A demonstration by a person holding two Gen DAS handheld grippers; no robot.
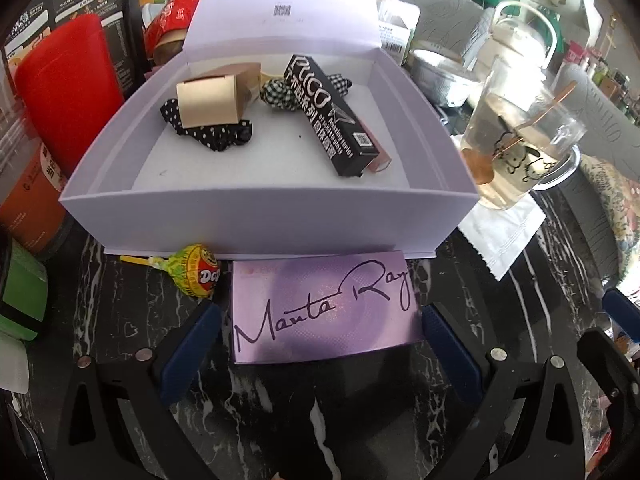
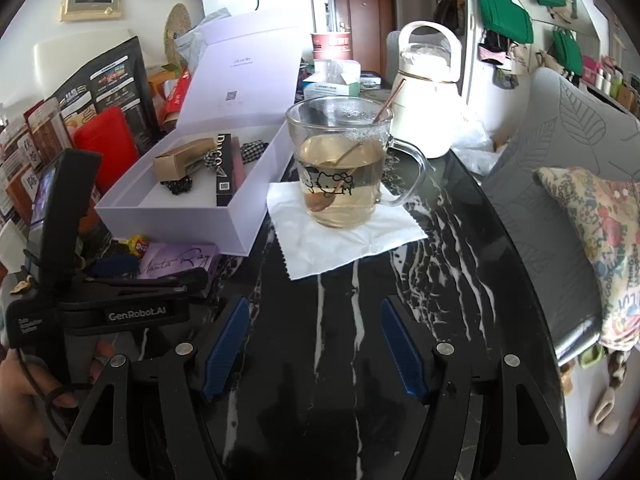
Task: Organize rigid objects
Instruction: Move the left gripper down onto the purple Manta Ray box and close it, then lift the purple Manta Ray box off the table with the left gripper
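Observation:
A purple "Manta Ray" palette point(image 1: 324, 312) lies flat on the black marble table just in front of an open lavender box point(image 1: 264, 216). My left gripper point(image 1: 322, 316) is open, its blue pads point(image 1: 192, 348) flanking the palette's two short ends, close to them. Inside the box lie a kraft carton point(image 1: 212, 100), a black PUCO carton point(image 1: 328, 116), a polka-dot scrunchie point(image 1: 216, 132) and a gingham scrunchie point(image 1: 280, 94). My right gripper point(image 2: 313, 306) hangs open over bare marble with nothing between its fingers. From the right wrist view the left gripper point(image 2: 120, 288) sits over the palette point(image 2: 176, 264).
A lollipop point(image 1: 196, 270) lies left of the palette. A glass mug point(image 2: 340, 168) of tea with a spoon stands on a white napkin point(image 2: 352, 244) right of the box. A white kettle point(image 2: 428, 92), a red container point(image 1: 68, 80) and packets crowd the back and left. A cushioned chair point(image 2: 560, 208) stands at the right.

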